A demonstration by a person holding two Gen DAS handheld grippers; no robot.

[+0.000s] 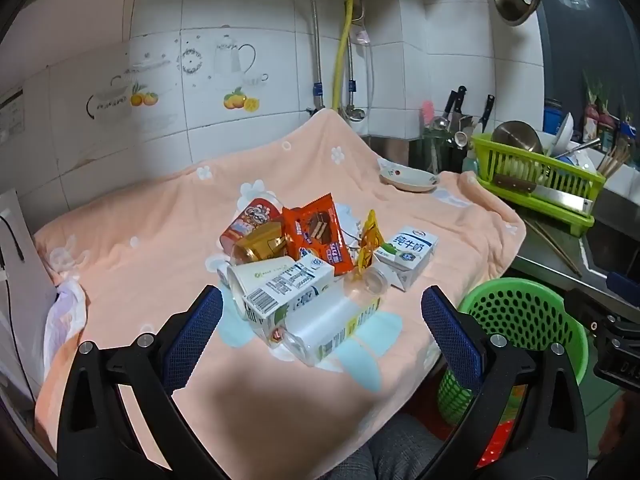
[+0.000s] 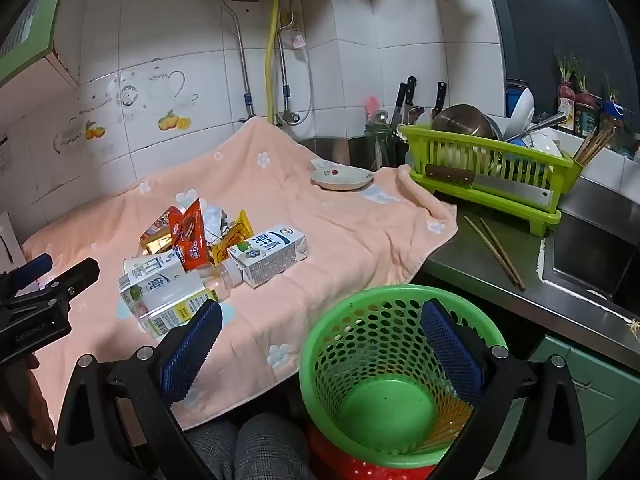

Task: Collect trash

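We hold the left gripper [image 1: 322, 312] and right gripper [image 2: 320, 320] with jaws wide, gripping nothing; the trash pile [image 1: 308, 256] lies on the cloth [image 1: 160, 240], basket [image 2: 384, 360] at four o'clock

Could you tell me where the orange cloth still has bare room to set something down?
The orange cloth is bare between the trash pile and the small plate, and along its near edge by the green basket. The middle left is crowded with cartons and wrappers.
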